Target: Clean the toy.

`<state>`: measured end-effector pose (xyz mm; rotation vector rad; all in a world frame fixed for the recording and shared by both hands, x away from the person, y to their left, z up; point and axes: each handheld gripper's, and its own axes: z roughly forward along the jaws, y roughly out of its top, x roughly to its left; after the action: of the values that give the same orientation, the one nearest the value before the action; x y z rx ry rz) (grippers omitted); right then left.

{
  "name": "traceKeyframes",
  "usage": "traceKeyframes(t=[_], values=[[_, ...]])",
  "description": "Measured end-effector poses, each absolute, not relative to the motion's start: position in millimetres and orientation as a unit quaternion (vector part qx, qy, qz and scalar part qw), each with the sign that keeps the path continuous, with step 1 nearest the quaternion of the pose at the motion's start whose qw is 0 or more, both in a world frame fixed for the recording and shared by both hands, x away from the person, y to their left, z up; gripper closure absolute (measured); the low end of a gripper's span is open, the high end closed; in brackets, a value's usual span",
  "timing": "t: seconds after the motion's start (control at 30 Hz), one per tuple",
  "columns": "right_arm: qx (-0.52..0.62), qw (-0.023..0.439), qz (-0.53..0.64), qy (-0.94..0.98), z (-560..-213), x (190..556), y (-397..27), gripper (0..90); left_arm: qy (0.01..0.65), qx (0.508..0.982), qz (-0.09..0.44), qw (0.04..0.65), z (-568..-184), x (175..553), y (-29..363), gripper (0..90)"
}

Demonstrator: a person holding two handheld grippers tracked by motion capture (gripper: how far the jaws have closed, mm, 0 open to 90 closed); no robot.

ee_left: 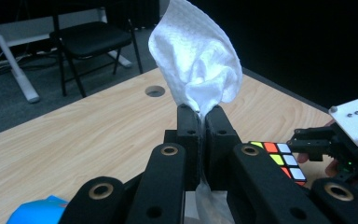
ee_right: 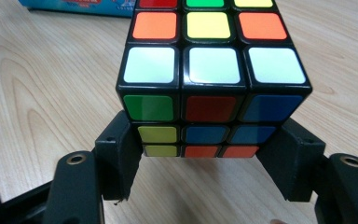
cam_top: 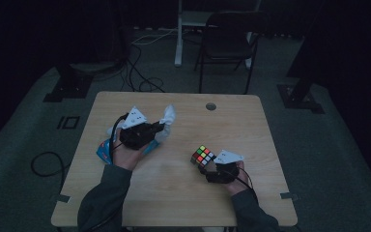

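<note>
Now we see the left claw (ee_left: 200,119) clamped tight on a white tissue (ee_left: 196,56), which billows straight up out of its jaws above the wooden surface (cam_top: 183,179). Our right claw (ee_right: 205,163) grips the puzzle cube (ee_right: 212,70) by its lower layers, the cube sitting between both pads just off the surface, near a blue packet (cam_top: 104,150).
</note>
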<state>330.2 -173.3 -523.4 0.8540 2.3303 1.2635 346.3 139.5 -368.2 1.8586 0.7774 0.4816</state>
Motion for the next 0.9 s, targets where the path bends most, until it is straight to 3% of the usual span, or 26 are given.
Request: traceKeyframes(t=[0.9], values=[[0.29,0.172,0.461,0.821,-516.4,329.4,-155.8,34.9,0.297,0.785,0.152,0.522,-385.2,338.5,104.1,87.4]])
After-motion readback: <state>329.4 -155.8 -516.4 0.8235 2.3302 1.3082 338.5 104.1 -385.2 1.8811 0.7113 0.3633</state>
